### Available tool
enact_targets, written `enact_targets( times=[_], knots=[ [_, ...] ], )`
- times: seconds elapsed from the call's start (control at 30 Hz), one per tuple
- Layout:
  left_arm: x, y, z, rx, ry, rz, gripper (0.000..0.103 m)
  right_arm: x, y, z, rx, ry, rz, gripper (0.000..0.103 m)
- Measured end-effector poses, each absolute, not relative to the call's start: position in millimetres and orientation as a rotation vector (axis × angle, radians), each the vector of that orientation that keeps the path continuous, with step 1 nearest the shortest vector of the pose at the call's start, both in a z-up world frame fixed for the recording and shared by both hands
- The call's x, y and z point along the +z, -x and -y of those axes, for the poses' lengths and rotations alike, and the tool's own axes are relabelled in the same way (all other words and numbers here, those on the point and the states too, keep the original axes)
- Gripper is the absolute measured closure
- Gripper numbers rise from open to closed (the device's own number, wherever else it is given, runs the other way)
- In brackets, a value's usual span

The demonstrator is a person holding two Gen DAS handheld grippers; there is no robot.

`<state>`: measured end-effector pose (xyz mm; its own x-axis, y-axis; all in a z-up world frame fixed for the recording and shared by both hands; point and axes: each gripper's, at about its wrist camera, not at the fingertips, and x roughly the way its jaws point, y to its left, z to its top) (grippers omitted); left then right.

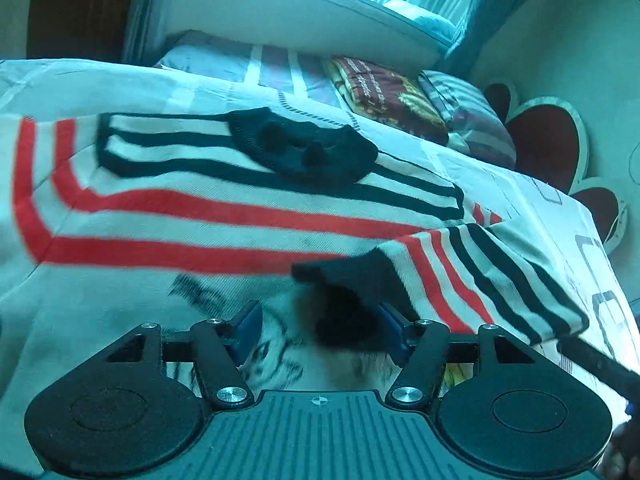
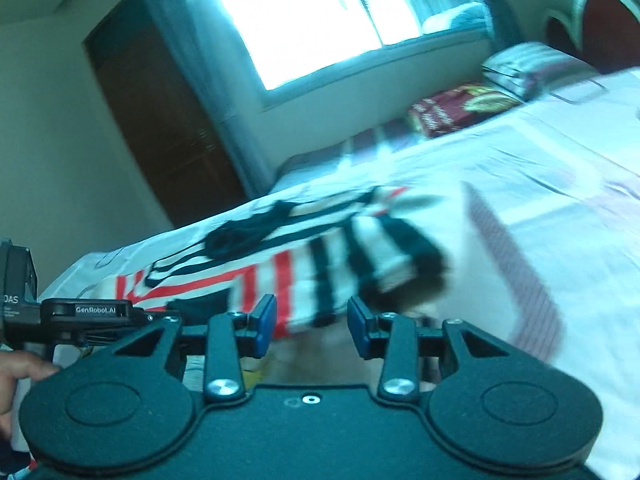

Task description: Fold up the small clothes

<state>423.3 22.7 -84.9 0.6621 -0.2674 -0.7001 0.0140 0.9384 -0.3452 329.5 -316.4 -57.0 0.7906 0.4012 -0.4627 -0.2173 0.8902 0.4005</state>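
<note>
Bright window (image 2: 320, 20) at 12 o'clock, pale bed sheet (image 1: 500, 176) underneath. Striped knit top (image 1: 200, 208) lies across the bed. Left tool (image 1: 322, 330) sits half-wide around the dark sleeve cuff (image 1: 344, 280), not clearly pinching it. Right tool (image 2: 312, 320) is partly open, holding nothing, sleeve just past it at 12.

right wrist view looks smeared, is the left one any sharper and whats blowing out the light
Right wrist view: the striped sweater and bedsheet streak with motion blur, and the window is blown white. Left wrist view: somewhat sharper, stripes readable, but the dark cuff near the gripper smears; teal cast in both.
</note>
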Motion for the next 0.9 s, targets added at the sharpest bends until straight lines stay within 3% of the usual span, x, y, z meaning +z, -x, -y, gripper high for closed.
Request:
enact_targets(
  times=[0.1, 0.27, 0.4, 0.57, 0.77, 0.8, 0.9],
  knots=[
    [-88.6, -439.0, -18.3, -0.229, 0.372, -0.882, 0.099, -64.5, -328.3, 333.8, 0.309, -0.414, -0.581, 0.063],
    [-63.3, -435.2, -20.2, -0.220, 0.332, -0.762, 0.099, -73.3, -329.8, 361.4, 0.311, -0.616, -0.602, 0.058],
    [-35.8, -423.5, -40.2, -0.177, 0.245, -0.694, 0.099, -84.9, -336.4, 382.7, 0.362, -0.854, -0.616, 0.039],
    [-46.0, -412.9, -73.3, -0.119, 0.231, -0.750, 0.099, -115.4, -350.5, 394.0, 0.374, -1.195, -0.635, 0.040],
    [-73.2, -401.6, -82.0, -0.093, 0.249, -0.798, 0.099, -125.9, -375.0, 383.1, 0.299, -1.257, -0.703, 0.051],
    [-75.4, -399.1, -81.0, -0.086, 0.250, -0.795, 0.099, -123.5, -378.0, 379.9, 0.278, -1.228, -0.721, 0.057],
    [-80.2, -391.1, -82.5, -0.070, 0.262, -0.787, 0.099, -114.8, -382.5, 368.4, 0.205, -1.075, -0.759, 0.092]
  ],
)
